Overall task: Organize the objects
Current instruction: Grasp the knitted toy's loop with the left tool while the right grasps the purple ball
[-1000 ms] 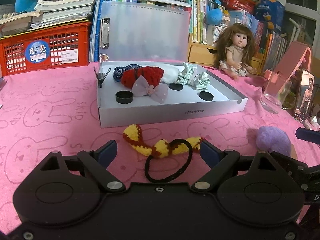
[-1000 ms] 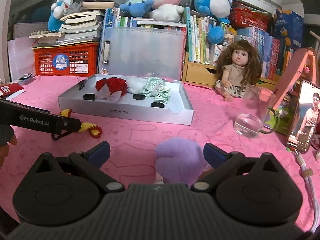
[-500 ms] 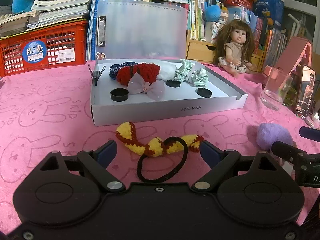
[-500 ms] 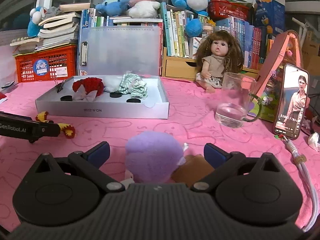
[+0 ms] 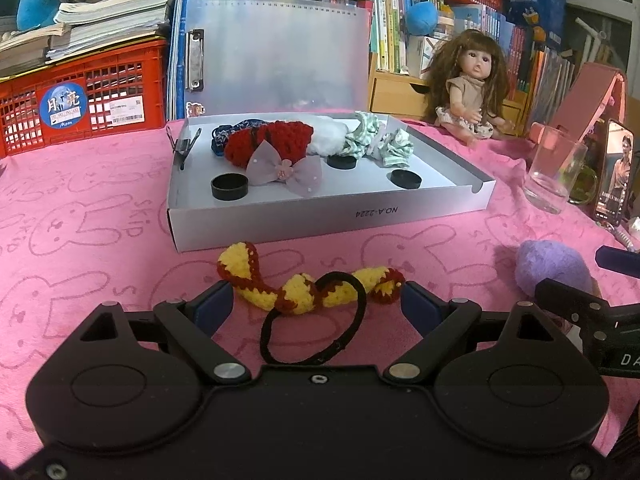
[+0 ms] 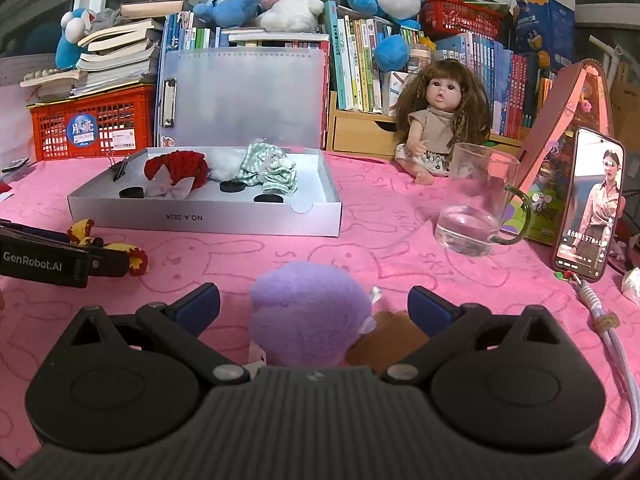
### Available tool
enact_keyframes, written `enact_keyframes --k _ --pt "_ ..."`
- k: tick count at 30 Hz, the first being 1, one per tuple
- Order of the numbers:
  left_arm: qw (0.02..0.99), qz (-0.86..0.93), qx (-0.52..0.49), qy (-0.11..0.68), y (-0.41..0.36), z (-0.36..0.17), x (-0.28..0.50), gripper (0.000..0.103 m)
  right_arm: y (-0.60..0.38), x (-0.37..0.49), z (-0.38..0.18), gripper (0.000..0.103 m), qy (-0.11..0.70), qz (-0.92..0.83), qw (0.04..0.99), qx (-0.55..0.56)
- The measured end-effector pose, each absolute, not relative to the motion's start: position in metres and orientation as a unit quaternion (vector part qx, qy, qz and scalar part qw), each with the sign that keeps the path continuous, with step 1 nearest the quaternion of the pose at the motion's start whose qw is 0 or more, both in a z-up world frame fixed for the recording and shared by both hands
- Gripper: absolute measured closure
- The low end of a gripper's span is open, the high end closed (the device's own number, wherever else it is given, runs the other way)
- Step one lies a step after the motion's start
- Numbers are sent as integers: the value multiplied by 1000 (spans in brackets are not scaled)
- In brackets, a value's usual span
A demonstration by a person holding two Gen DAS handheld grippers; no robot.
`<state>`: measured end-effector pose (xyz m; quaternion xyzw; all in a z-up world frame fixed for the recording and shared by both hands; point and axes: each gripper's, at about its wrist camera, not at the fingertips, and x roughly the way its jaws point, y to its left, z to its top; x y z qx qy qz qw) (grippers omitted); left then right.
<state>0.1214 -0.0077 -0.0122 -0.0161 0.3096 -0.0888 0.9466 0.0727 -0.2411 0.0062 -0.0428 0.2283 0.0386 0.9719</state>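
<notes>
A yellow and red crocheted hair tie [image 5: 296, 286] with a black elastic loop lies on the pink cloth between the wide-apart fingers of my left gripper [image 5: 318, 306], which is open and not pressing it. A fluffy purple plush piece [image 6: 308, 314] with a brown part beside it sits between the blue pads of my right gripper [image 6: 314, 308]; the pads stand clear of it, open. The same purple piece [image 5: 550, 266] shows at the right of the left wrist view. The grey shallow box [image 5: 320, 216] ahead holds hair accessories, among them a red crocheted one [image 5: 272, 142].
A glass mug [image 6: 476, 200] and a phone [image 6: 590, 204] on a pink stand are at the right. A doll [image 6: 440, 120] sits behind, a red crate [image 5: 80, 96] at the back left, a clipboard [image 5: 276, 52] upright behind the box. Bookshelves and plush toys line the back.
Both views shifted slightly; the left gripper has edged closer around the yellow hair tie and the right gripper closer around the purple piece. Both jaws stay wide.
</notes>
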Motion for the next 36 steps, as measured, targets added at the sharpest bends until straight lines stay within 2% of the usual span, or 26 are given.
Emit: enact_keyframes --k 10,14,16,22,24,26,27,28,29,36 --pt "945 -90 -12 314 -11 -14 124 13 -238 81 1 0 243 40 968 -46" --pt "944 -86 -8 317 -12 -15 125 17 -239 88 -1 0 258 40 965 -38" --pt "945 -82 -5 316 -13 -15 125 24 -240 91 -3 0 268 35 962 -32" --pt "948 -73 -17 310 -5 -12 125 56 -245 92 -2 4 278 43 959 -12" --pt "948 -72 -17 309 -4 -11 124 74 -244 92 -1 9 281 47 959 -12" --pt "947 -75 -23 311 -2 -10 123 86 -244 91 -1 21 282 50 958 -8" --pt "947 -77 -26 312 -2 -10 123 87 -244 91 0 24 283 51 958 -6" --pt "947 -77 -28 312 -2 -9 122 88 -244 91 1 33 283 49 958 -5" --pt "947 -78 -28 311 -2 -9 122 92 -243 90 1 35 281 46 959 -6" --pt "950 -81 -28 301 -3 -3 117 95 -242 87 6 36 272 56 961 -10"
